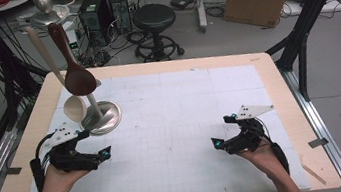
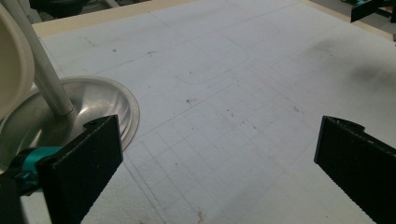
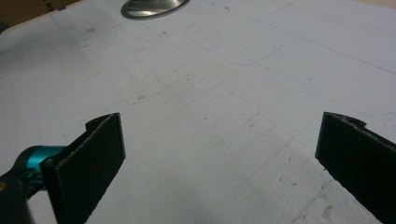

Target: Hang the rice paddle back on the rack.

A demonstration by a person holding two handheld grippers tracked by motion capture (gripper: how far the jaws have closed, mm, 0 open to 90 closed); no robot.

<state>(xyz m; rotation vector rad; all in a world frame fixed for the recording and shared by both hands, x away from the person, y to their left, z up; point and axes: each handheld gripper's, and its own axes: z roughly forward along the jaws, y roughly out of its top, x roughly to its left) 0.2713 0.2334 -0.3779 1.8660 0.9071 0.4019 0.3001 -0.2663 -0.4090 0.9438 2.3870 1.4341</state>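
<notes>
Nearest the person, the right gripper (image 1: 225,143) rests low over the bare gridded mat (image 1: 177,120) with jaws spread wide and empty, while the left gripper (image 1: 97,156), likewise released and holding nothing, sits just beside the metal stand (image 1: 106,119) at the mat's far-left part. The likely step is a reach for a hanging spoon, so the left hand should rise and square its jaws to a handle (not the bowl), taking the cream spoon (image 1: 73,105) before the dark wooden spoon (image 1: 76,74) behind it
</notes>
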